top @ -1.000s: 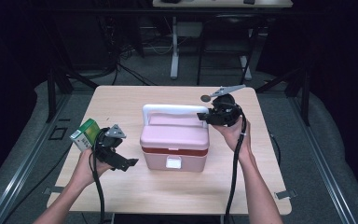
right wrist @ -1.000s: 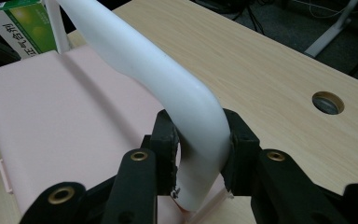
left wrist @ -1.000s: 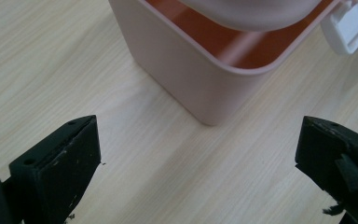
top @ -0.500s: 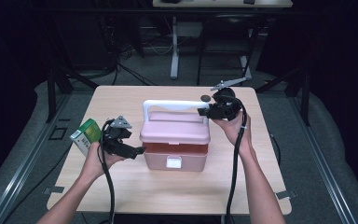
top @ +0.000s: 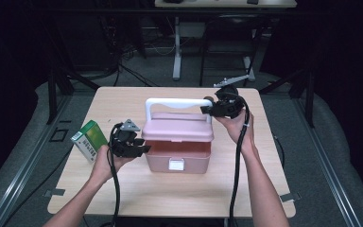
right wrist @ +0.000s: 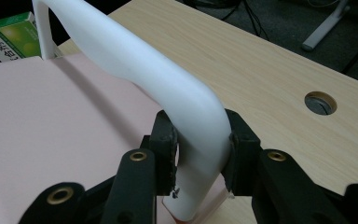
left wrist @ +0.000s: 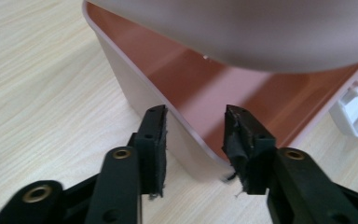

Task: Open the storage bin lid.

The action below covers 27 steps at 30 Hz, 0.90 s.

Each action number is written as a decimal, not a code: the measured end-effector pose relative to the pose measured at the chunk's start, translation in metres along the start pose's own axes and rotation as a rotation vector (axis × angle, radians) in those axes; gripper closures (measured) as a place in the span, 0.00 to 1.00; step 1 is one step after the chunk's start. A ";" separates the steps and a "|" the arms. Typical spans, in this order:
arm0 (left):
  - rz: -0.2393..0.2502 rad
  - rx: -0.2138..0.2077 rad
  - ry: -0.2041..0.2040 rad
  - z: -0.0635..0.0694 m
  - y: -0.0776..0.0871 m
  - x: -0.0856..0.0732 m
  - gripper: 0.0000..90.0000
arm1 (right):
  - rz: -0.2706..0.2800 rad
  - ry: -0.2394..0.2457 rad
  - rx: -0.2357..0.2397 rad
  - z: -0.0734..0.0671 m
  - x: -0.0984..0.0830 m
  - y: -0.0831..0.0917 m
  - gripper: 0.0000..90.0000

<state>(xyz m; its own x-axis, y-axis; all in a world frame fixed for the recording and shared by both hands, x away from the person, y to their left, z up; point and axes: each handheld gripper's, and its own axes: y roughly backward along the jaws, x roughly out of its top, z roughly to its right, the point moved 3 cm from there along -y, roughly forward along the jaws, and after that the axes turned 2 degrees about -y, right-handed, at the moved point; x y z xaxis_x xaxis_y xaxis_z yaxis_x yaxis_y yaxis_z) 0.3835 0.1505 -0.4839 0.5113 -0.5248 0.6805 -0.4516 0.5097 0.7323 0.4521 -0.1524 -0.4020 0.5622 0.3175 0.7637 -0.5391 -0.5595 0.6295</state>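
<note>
Sitting mid-way on the pale wooden surface [top: 123, 198], the pink plastic box [top: 177, 156] has its lid [top: 178, 128] lifted at the front, showing a reddish inside, with a white latch [top: 176, 164] on its front wall. The right tool [top: 207, 109] is clenched on the white arched handle [top: 170, 103]. The left tool [top: 145, 149], jaws parted, straddles the box's left front corner. A green-and-white carton [top: 90, 140] lies by the surface's left edge.

The green carton [right wrist: 9, 35] carries red characters on its white side, perhaps Chinese, too small to read. A barcode-like patch marks its end in the high view.
</note>
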 end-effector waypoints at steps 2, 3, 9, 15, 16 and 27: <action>0.003 0.007 0.003 0.001 0.000 0.000 0.70 | 0.002 -0.004 -0.002 0.001 0.002 -0.001 0.77; 0.001 0.013 0.006 0.001 0.000 0.000 0.70 | 0.003 -0.006 -0.002 0.002 0.002 -0.001 0.77; 0.006 0.030 0.011 0.002 -0.001 0.000 0.70 | 0.011 -0.010 -0.007 0.005 0.010 -0.002 0.76; -0.004 0.031 0.017 0.002 -0.004 0.001 0.70 | 0.011 -0.011 -0.009 0.010 0.016 -0.003 0.76; -0.006 0.032 0.015 0.002 -0.004 0.001 0.70 | 0.012 -0.015 -0.009 0.011 0.017 -0.003 0.76; -0.010 0.038 0.018 0.002 -0.004 0.002 0.70 | -0.004 -0.025 -0.013 0.022 0.033 -0.009 0.76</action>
<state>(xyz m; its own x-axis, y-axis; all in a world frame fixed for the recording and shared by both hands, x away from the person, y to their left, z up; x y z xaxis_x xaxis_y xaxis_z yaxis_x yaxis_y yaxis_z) 0.3848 0.1460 -0.4858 0.5291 -0.5171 0.6728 -0.4733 0.4782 0.7398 0.4889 -0.1539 -0.3855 0.5797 0.3010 0.7572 -0.5444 -0.5484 0.6348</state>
